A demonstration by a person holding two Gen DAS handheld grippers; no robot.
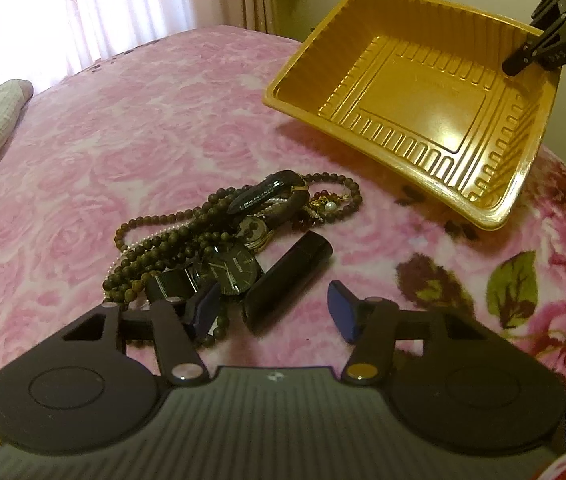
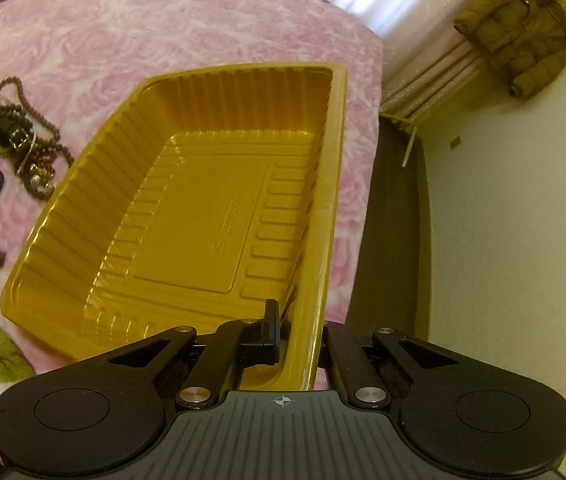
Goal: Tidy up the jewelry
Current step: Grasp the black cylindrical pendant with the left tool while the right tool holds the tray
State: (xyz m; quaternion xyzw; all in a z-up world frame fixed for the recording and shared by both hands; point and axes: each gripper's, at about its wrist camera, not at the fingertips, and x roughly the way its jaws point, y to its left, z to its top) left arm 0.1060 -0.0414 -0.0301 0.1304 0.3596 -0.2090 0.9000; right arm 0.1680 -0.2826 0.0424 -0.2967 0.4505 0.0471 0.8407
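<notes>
while your right gripper is clamped on the near wall of the glossy yellow ribbed plastic tray, the tray looks tilted, its gripped side lifted off the pink rose-patterned blanket; thin plastic may flex or slip from the pinch, in my judgement.

your left gripper stands with its blue-padded fingers apart, low over the jewelry pile just left of the tray: dark brown bead necklaces, a black-faced wristwatch, a black cylindrical case. closing here risks snagging bead strands along with the watch and dragging the tangle, or nudging the case so it rolls on the soft blanket.

writing: the watch dial carries lettering too small to read; embossed marks on the tray floor and pale characters on the right gripper's finger are not legible.
</notes>
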